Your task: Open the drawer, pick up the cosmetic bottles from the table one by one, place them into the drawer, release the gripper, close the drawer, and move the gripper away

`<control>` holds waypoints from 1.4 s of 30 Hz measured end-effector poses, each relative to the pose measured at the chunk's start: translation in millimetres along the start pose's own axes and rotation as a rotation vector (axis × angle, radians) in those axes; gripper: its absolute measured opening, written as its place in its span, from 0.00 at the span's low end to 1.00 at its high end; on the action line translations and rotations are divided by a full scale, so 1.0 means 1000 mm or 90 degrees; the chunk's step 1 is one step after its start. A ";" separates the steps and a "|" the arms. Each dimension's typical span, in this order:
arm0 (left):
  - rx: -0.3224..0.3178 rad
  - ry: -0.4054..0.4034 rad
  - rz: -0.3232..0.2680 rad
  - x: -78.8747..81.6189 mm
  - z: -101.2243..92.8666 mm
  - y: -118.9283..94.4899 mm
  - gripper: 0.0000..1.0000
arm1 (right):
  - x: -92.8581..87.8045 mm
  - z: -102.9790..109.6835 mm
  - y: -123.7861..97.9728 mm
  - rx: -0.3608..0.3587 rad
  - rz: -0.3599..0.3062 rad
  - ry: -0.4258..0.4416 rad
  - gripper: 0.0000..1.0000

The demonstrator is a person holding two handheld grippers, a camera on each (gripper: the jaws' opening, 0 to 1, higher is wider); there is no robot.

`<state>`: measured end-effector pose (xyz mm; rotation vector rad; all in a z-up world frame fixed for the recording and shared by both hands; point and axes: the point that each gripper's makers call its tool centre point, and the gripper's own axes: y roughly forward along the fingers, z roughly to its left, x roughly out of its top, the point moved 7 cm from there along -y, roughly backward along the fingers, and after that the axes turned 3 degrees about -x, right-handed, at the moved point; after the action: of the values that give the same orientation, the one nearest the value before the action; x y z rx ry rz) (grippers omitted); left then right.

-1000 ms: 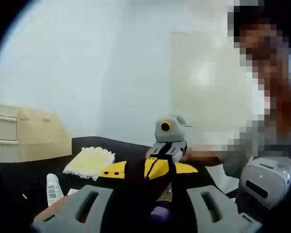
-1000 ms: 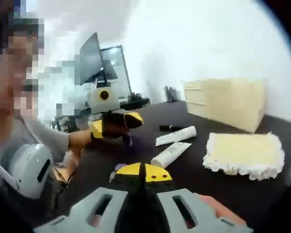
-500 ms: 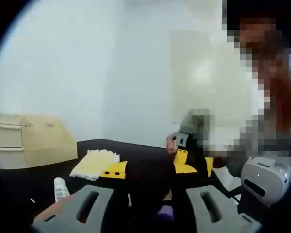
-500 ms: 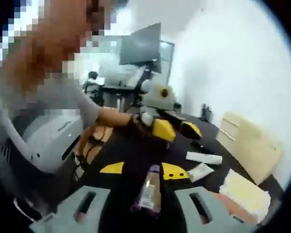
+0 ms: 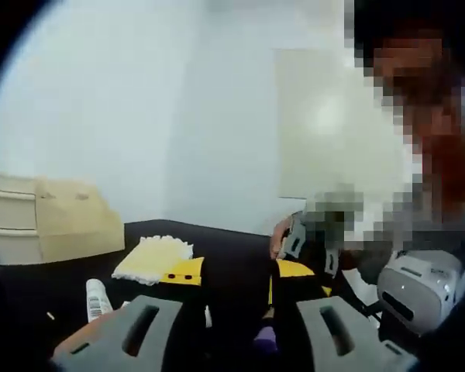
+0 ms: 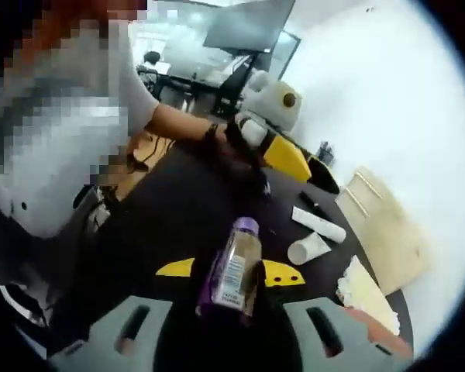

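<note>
In the right gripper view, my right gripper [image 6: 231, 273] is shut on a clear bottle [image 6: 234, 263] with a purple cap, held above the black table [image 6: 178, 201]. Two white tubes [image 6: 316, 225] [image 6: 306, 249] lie further on. A hand holds my left gripper [image 6: 298, 163] over the table's far side. In the left gripper view, my left gripper [image 5: 239, 271] has its yellow-tipped jaws apart around a dark bottle [image 5: 244, 302] with a purple end. A white bottle [image 5: 98, 298] lies to its left. The pale wooden drawer unit [image 5: 39, 229] [image 6: 387, 225] stands shut.
A yellow fluffy cloth [image 5: 151, 257] [image 6: 364, 294] lies on the table near the drawer unit. The person stands close on the right of the left gripper view, with a white device [image 5: 415, 283] at the waist. My right gripper [image 5: 310, 240] shows there, blurred.
One second ago the right jaws were together and empty; now they hold the clear bottle, raised. The right view has swung toward the person. The left gripper has barely moved.
</note>
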<state>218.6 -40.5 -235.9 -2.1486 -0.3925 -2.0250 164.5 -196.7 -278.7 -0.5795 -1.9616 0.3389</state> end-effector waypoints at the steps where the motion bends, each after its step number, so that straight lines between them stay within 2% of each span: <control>1: 0.000 0.001 0.000 0.000 0.000 0.000 0.28 | -0.001 0.000 0.001 -0.002 0.003 -0.002 0.27; 4: -0.001 0.000 0.000 0.000 0.000 0.000 0.28 | -0.006 -0.004 0.004 -0.030 0.024 -0.021 0.26; 8: -0.003 -0.001 0.003 -0.001 -0.001 0.001 0.28 | -0.008 -0.008 0.004 -0.028 0.019 0.003 0.26; 11: -0.006 0.001 0.004 -0.002 -0.002 0.002 0.28 | -0.009 -0.013 0.007 -0.044 0.016 0.022 0.25; 12: -0.006 0.001 0.003 -0.001 -0.002 0.002 0.28 | -0.010 -0.016 0.008 -0.052 0.006 0.052 0.25; 15: -0.004 0.005 0.003 0.000 -0.003 0.001 0.28 | -0.014 -0.026 0.007 -0.036 -0.014 0.156 0.25; 18: -0.005 0.007 0.000 0.001 -0.003 0.000 0.28 | -0.015 -0.040 0.003 -0.109 -0.026 0.128 0.23; 20: -0.006 0.006 -0.001 0.001 -0.004 0.000 0.28 | -0.015 -0.045 0.000 -0.145 -0.019 0.092 0.21; 21: -0.006 0.007 -0.002 0.001 -0.004 0.000 0.28 | -0.016 -0.043 0.001 -0.141 -0.009 0.071 0.21; 25: -0.006 0.006 -0.001 0.001 -0.004 0.000 0.28 | -0.019 -0.045 0.002 -0.139 -0.016 0.071 0.22; 26: -0.006 0.006 -0.001 0.001 -0.004 0.000 0.28 | -0.020 -0.046 0.003 -0.134 -0.022 0.097 0.22; 28: -0.007 0.004 -0.002 0.001 -0.004 0.000 0.28 | -0.025 -0.050 0.003 -0.124 -0.026 0.104 0.24; 31: -0.007 0.003 -0.002 0.000 -0.004 0.000 0.28 | -0.028 -0.052 0.004 -0.075 -0.049 0.138 0.31; 35: -0.010 0.004 -0.004 0.001 -0.005 0.000 0.28 | -0.026 -0.057 -0.002 -0.041 -0.091 0.220 0.27; 36: -0.010 0.004 -0.005 0.002 -0.005 0.000 0.28 | -0.026 -0.057 -0.003 -0.032 -0.093 0.221 0.27; 38: -0.010 0.006 -0.006 0.003 -0.005 -0.001 0.28 | -0.035 -0.059 0.001 -0.070 -0.042 0.172 0.27; 39: -0.010 0.006 -0.007 0.003 -0.005 -0.001 0.28 | -0.037 -0.055 0.004 -0.055 -0.028 0.155 0.28; 41: -0.011 0.007 -0.008 0.003 -0.006 -0.001 0.27 | -0.039 -0.050 0.012 -0.045 -0.022 0.166 0.28; 42: -0.012 0.007 -0.008 0.004 -0.006 -0.001 0.27 | -0.038 -0.049 0.012 -0.043 -0.033 0.166 0.26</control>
<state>213.0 -40.8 -232.1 -2.1502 -0.3892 -2.0540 225.8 -207.8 -291.7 -0.5840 -1.7374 0.1567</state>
